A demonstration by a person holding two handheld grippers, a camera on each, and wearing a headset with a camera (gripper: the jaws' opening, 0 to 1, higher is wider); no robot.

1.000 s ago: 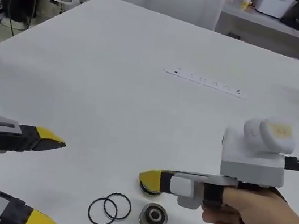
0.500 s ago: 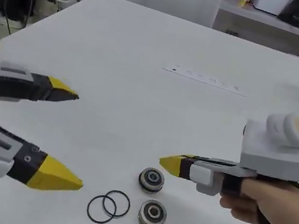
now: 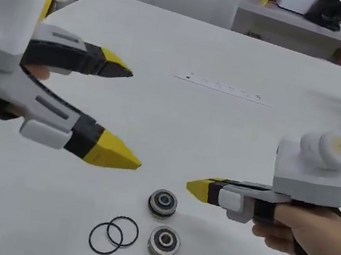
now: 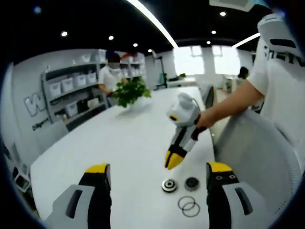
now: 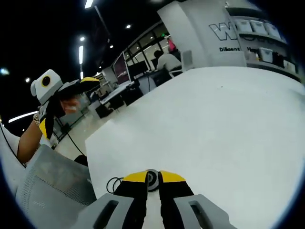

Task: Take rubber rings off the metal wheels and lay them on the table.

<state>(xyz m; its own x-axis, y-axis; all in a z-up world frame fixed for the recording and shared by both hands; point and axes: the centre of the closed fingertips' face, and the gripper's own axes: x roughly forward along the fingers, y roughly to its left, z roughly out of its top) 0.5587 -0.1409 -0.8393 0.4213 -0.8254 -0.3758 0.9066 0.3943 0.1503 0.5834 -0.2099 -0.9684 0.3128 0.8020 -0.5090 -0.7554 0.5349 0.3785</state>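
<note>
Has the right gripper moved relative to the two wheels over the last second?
Yes. The right gripper has drawn back rightward in the head view: its tip covered the farther wheel earlier and now sits clear of it.

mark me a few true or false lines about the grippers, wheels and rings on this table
1. Two rubber rings lie overlapping on the table. True.
2. The left gripper is shut. False: its jaws stand wide apart, holding nothing.
3. Two metal wheels sit on the table right beside the rings. True.
4. The right gripper is clamped on a wheel. False: its jaws are shut on nothing, with the tip near the wheels.
</note>
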